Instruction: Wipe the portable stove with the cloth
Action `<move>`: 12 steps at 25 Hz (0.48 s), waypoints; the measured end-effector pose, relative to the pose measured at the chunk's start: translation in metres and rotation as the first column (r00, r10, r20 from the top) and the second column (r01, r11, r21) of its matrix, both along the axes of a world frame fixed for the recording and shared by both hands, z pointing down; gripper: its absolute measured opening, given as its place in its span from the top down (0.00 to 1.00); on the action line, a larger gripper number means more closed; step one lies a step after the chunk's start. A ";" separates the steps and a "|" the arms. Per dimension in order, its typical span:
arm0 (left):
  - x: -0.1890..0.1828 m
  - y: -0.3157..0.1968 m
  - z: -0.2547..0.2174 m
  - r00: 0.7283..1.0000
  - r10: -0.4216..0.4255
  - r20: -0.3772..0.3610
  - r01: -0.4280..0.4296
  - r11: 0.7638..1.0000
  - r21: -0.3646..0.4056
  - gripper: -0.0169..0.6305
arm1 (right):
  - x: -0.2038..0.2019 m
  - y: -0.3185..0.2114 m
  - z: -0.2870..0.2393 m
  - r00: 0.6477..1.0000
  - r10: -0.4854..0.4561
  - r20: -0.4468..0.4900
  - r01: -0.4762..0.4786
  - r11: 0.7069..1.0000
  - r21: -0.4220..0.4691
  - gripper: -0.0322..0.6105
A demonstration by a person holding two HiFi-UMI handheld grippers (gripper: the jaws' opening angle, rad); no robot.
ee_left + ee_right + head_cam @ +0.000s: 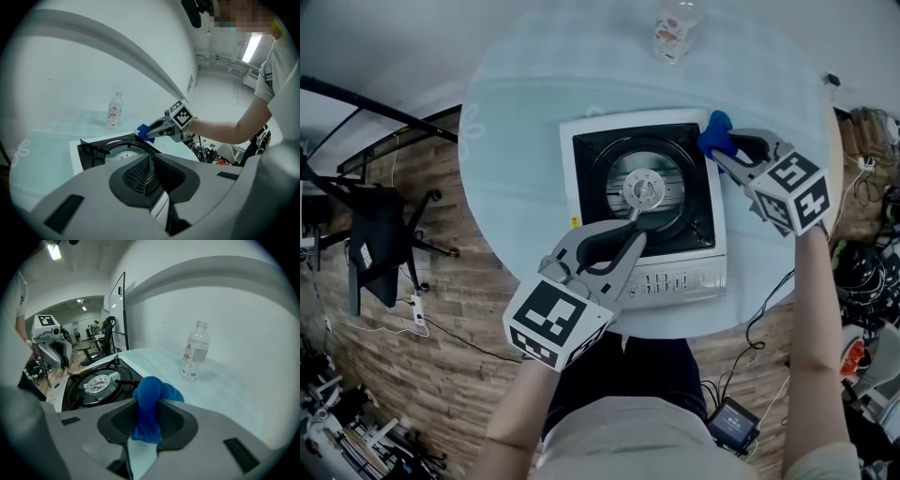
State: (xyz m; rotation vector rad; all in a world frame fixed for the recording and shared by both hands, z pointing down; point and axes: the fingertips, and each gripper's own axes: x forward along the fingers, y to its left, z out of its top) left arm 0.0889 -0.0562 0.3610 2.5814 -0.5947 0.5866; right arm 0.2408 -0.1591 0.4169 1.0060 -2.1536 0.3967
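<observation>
The portable stove [581, 129] is a white square unit with a black top and a silver burner [643, 188], set on a round pale table. My right gripper [716, 142] is shut on a bunched blue cloth [713, 134] at the stove's far right corner. From the right gripper view the cloth [151, 406] bulges out between the jaws, with the burner [96, 383] to its left. My left gripper [638, 228] is shut with nothing in it, its tips over the black top just in front of the burner. The left gripper view shows the stove [101, 151] and the cloth [144, 132].
A clear plastic bottle [675, 31] with a red-printed label stands at the table's far edge, beyond the stove; it appears too as the bottle [194, 354]. The stove's control panel [675, 279] faces me. A black chair [375, 234] and cables lie on the wooden floor around the table.
</observation>
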 end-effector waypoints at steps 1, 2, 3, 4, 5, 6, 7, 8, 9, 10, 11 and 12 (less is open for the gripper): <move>0.000 0.001 0.000 1.000 0.004 -0.001 -0.004 1.000 0.000 0.90 | 0.000 0.002 0.000 1.000 0.006 0.005 -0.006 1.000 -0.003 0.77; 0.000 0.003 -0.001 1.000 0.007 -0.002 -0.007 1.000 -0.001 0.90 | -0.001 0.004 0.000 1.000 0.012 0.011 -0.012 1.000 -0.005 0.77; -0.001 0.004 -0.001 1.000 0.010 -0.004 -0.010 1.000 -0.001 0.90 | -0.001 0.006 0.000 1.000 0.017 0.016 -0.017 1.000 -0.007 0.77; -0.001 0.006 0.000 1.000 0.013 -0.004 -0.013 1.000 -0.001 0.90 | -0.001 0.009 0.000 1.000 0.022 0.018 -0.022 1.000 -0.009 0.77; -0.001 0.007 0.000 1.000 0.015 -0.005 -0.015 1.000 -0.001 0.90 | -0.001 0.012 0.000 1.000 0.025 0.016 -0.024 1.000 -0.010 0.77; -0.002 0.008 0.000 1.000 0.017 -0.005 -0.017 1.000 -0.001 0.90 | -0.002 0.015 -0.001 1.000 0.027 0.012 -0.027 1.000 -0.010 0.77; -0.002 0.010 0.000 1.000 0.020 -0.006 -0.020 1.000 -0.002 0.90 | -0.002 0.018 -0.001 1.000 0.029 0.006 -0.029 1.000 -0.010 0.77; -0.003 0.012 0.001 1.000 0.024 -0.007 -0.024 1.000 -0.004 0.90 | -0.002 0.021 0.000 1.000 0.030 0.001 -0.030 0.999 -0.010 0.77; -0.003 0.013 0.001 1.000 0.028 -0.008 -0.028 1.000 -0.006 0.90 | -0.003 0.025 0.000 0.999 0.032 -0.004 -0.032 0.999 -0.010 0.77; -0.003 0.015 0.001 0.999 0.032 -0.009 -0.032 0.999 -0.006 0.90 | -0.003 0.028 0.000 0.999 0.035 -0.006 -0.035 0.999 -0.010 0.77; -0.002 0.017 0.001 0.999 0.037 -0.009 -0.037 0.999 -0.007 0.90 | -0.004 0.030 0.000 0.999 0.038 -0.007 -0.038 0.999 -0.010 0.77; -0.002 0.018 0.001 0.999 0.042 -0.009 -0.043 0.999 -0.007 0.90 | -0.004 0.033 0.000 0.999 0.041 -0.006 -0.042 0.999 -0.010 0.77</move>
